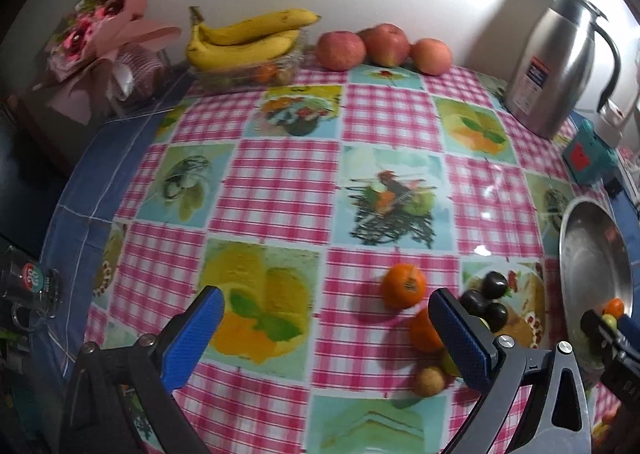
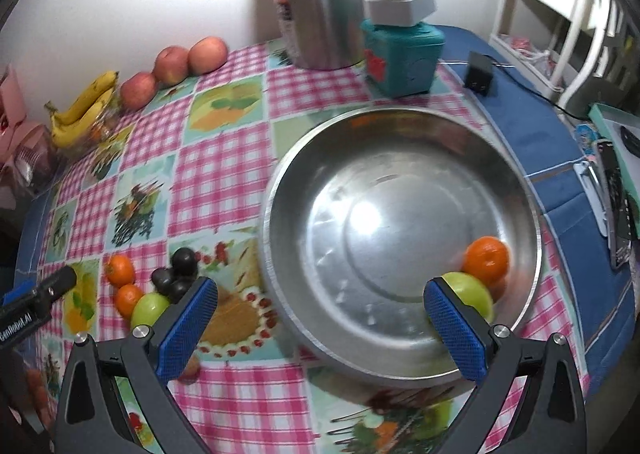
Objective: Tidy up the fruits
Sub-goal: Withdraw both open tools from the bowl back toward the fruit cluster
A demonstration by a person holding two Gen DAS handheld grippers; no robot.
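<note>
Item: your right tongs [image 2: 320, 328] and left tongs [image 1: 326, 338], both agape, empty; risk: loose round orange tangerine [image 1: 403, 285] rolling off the checked surface [image 1: 280, 190] if nudged.

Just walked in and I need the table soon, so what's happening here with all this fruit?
A person is sorting small fruit into a steel bowl using two hand-held tongs. The right tongs hang open and empty over the bowl, where an orange and a green fruit already lie. The left tongs, also open and empty, hover over the tablecloth near the loose pile: two oranges, dark plums, a green fruit. Bananas and apples sit untouched by the wall.
</note>
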